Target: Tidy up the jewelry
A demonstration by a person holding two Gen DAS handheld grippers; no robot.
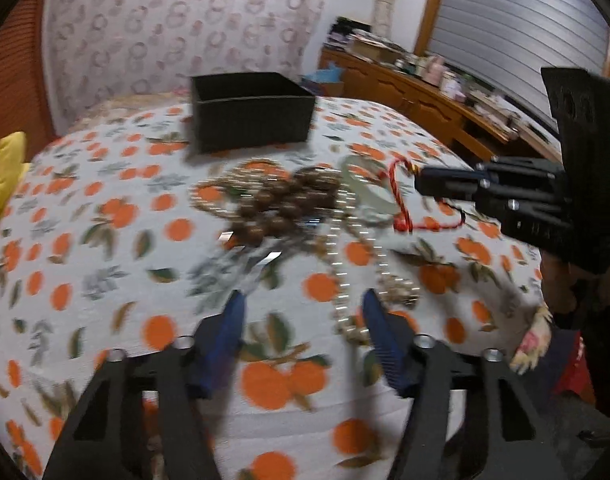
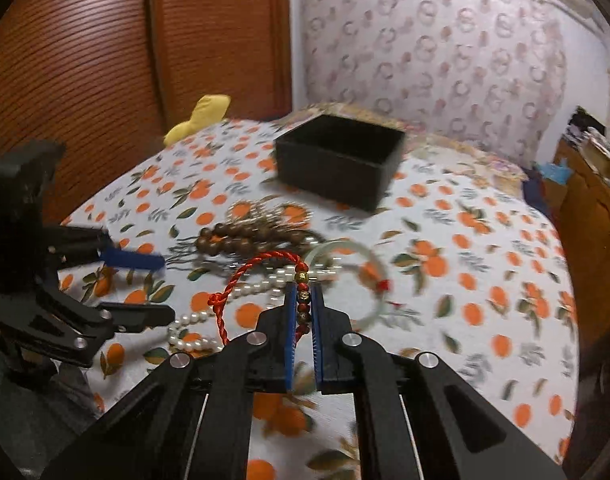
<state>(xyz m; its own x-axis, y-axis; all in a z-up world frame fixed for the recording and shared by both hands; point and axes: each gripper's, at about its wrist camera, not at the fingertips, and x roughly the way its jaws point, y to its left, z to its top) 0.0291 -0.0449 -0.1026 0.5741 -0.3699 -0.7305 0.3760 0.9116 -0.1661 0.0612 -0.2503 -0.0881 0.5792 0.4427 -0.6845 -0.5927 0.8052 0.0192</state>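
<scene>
Right gripper (image 2: pixel 305 300): blue pads pinched tight on the beaded section of a red cord bracelet (image 2: pixel 261 264), loop arching leftward above a pearl necklace (image 2: pixel 193 332). Left gripper (image 1: pixel 303 308): parted about halfway, nothing clamped (pearl strand lying just inside the right-hand finger (image 1: pixel 379 320)). Jewelry heap on orange-print bedspread (image 1: pixel 85 240): brown wooden bead bracelet (image 1: pixel 281 208), pale jade bangle (image 2: pixel 357 280). Behind the heap, apart: open black box (image 1: pixel 251 114).
</scene>
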